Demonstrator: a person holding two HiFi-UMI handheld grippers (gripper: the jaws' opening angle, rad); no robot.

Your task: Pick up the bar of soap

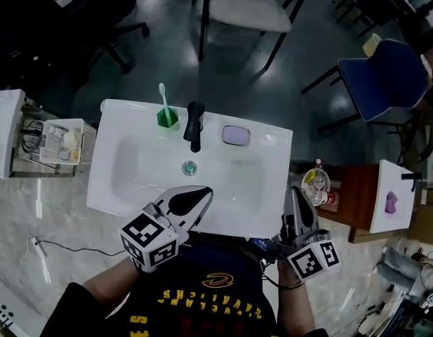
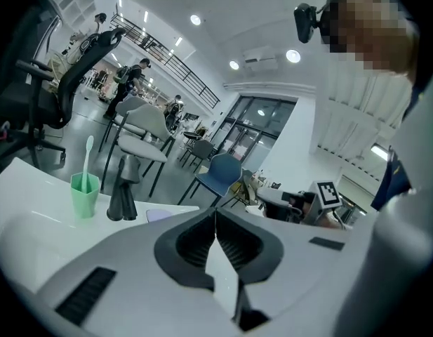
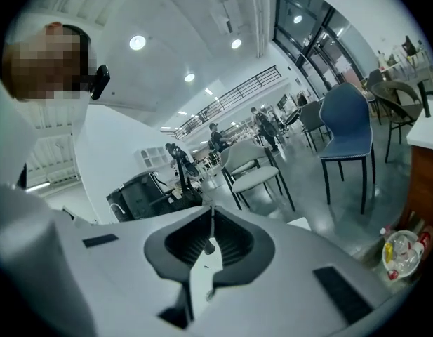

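Observation:
The bar of soap (image 1: 236, 135) is a lavender block lying on the back rim of the white sink (image 1: 272, 209), right of the black faucet (image 1: 194, 125). My left gripper (image 1: 204, 192) is shut with nothing in it and hovers over the sink's front rim. In its own view the left gripper (image 2: 215, 213) points over the basin, with the soap (image 2: 160, 215) just showing past its jaws. My right gripper (image 1: 292, 192) hangs at the sink's front right corner, also shut and holding nothing; the right gripper (image 3: 212, 210) faces out across the room.
A green cup (image 1: 167, 117) with a toothbrush stands left of the faucet. A wire basket (image 1: 62, 142) sits left of the sink, a tray of bottles (image 1: 316, 183) to its right. A white chair (image 1: 248, 9) and a blue chair (image 1: 381, 76) stand behind.

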